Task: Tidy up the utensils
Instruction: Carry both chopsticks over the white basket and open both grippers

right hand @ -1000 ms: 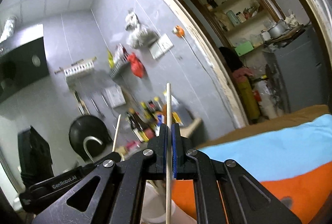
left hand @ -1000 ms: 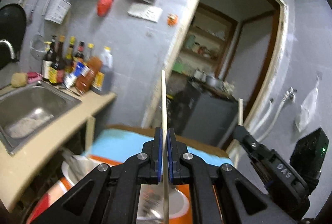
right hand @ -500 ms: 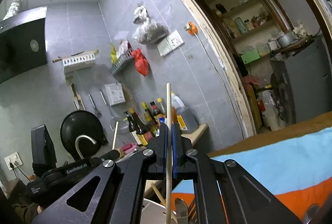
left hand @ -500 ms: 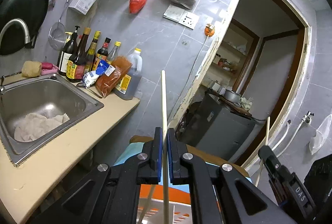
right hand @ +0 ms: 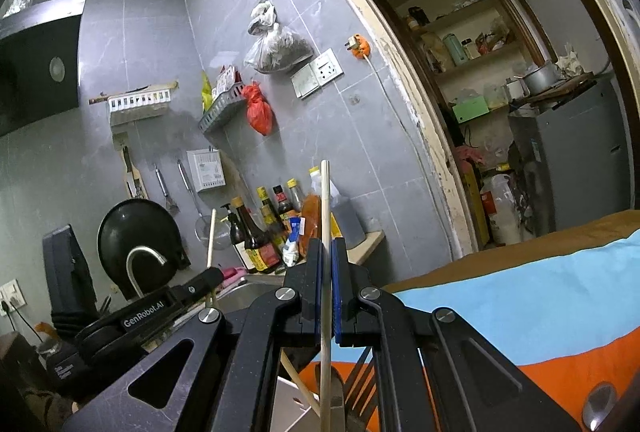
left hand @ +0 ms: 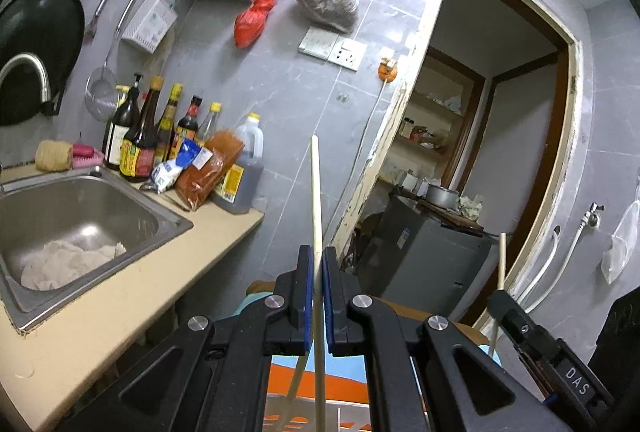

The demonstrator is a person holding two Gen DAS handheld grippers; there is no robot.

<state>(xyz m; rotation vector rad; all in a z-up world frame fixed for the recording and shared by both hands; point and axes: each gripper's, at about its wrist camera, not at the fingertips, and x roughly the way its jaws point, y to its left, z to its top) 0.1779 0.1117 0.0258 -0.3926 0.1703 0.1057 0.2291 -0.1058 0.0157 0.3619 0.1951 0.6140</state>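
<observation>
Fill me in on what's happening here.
A person is sorting utensils with two handheld grippers. The left gripper is shut on a chopstick, and the right gripper is shut on a second chopstick. Both sticks point up, raised beside the sink counter.

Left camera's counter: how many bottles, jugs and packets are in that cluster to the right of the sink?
Slim bottles: 5
Big jug: 1
Food packets: 2
Total: 8
</observation>
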